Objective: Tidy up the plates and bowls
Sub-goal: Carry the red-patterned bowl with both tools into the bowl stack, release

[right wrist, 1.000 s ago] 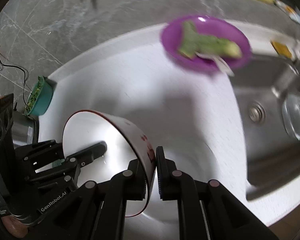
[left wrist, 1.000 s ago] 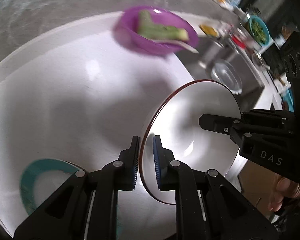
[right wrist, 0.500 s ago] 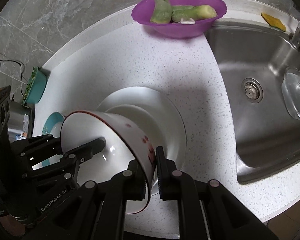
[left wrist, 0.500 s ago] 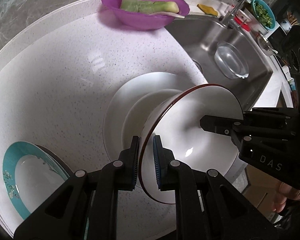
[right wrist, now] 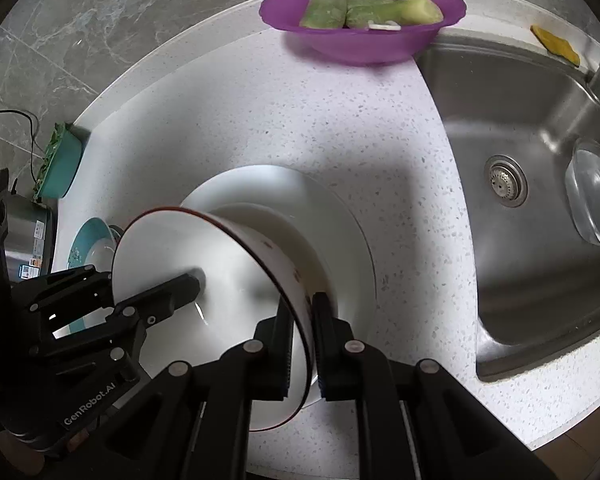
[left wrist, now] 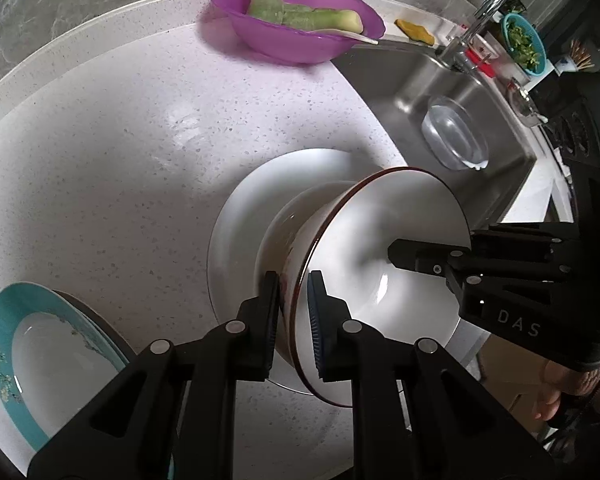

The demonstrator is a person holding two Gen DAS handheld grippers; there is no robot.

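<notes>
A white bowl (left wrist: pixel 380 248) with a dark red rim and small red marks is held from both sides. My left gripper (left wrist: pixel 292 280) pinches its near rim, and its jaws are opening slightly with the rim still between the pads. My right gripper (right wrist: pixel 304 300) is shut on the opposite rim. One finger of each reaches inside the bowl (right wrist: pixel 180 248). The bowl's base is down in the middle of a large white plate (left wrist: pixel 240 232) on the speckled counter. I cannot tell whether it touches the plate (right wrist: pixel 340 208).
A teal-rimmed plate (left wrist: pixel 4 320) lies at the near left. A purple bowl (left wrist: pixel 292 36) with green vegetables stands at the back beside the steel sink (left wrist: pixel 420 88), which holds a clear glass bowl (left wrist: pixel 454 136). A teal basket (right wrist: pixel 60 160) stands far left.
Both grippers have come down with the white bowl between them, from above the counter onto the middle of the white plate. The grips look the same.
</notes>
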